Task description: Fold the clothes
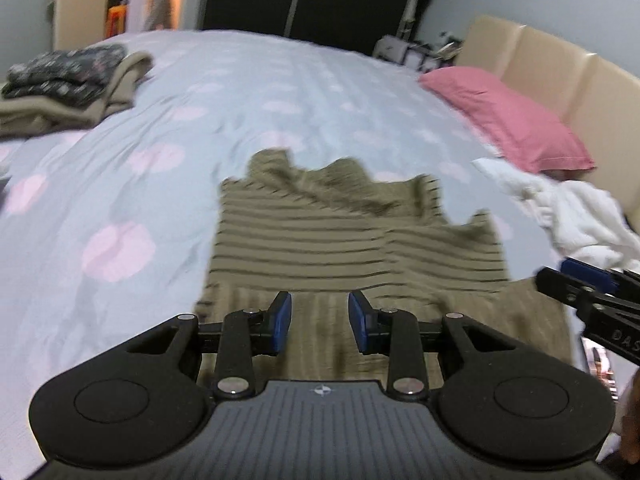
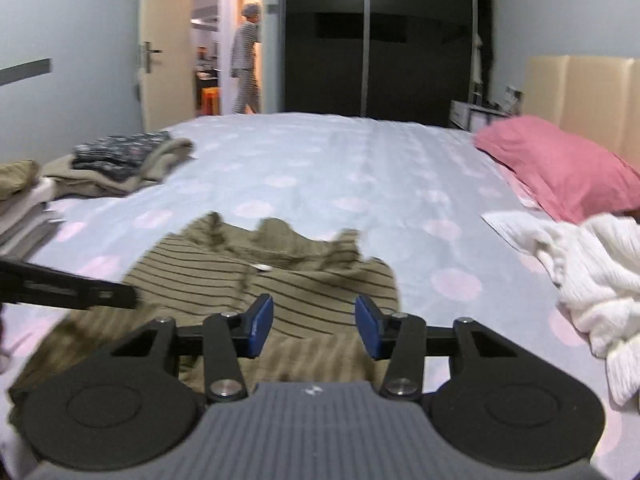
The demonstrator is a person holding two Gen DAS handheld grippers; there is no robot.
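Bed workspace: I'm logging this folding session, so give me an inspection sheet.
Surface: bed sheet, pale blue with pink dots.
Job's things: olive striped garment lying rumpled near the front edge; folded stack far left.
Clutter: white knit garment in a heap at right; pink pillow.
Grippers: left tongs and right tongs both open over the striped garment, holding nothing.
Cables: nothing seen.
Surroundings: dark wardrobe, beige headboard, a person in the open doorway.
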